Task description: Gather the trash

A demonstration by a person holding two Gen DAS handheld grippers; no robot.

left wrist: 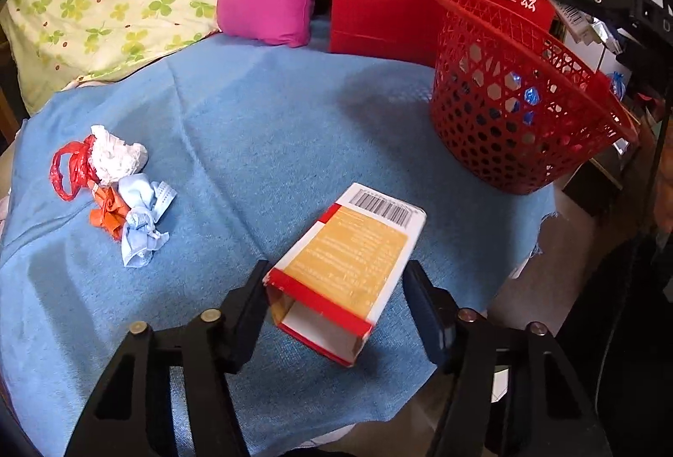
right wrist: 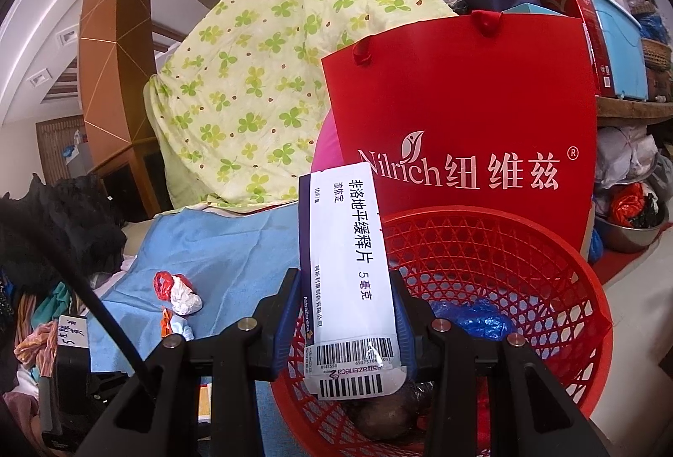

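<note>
Left gripper (left wrist: 336, 301) half-open, straddling orange carton (left wrist: 345, 267) (pads not pressing), may crush its open end; right gripper (right wrist: 347, 314) clamps white medicine box (right wrist: 349, 280) above red basket (right wrist: 547, 267).

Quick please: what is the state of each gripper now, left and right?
Left gripper: open around the yellow box, right pad still clear of it.
Right gripper: shut on the white medicine box, above the red basket.

Carton (left wrist: 349, 267) left of basket (left wrist: 517, 112)
</note>
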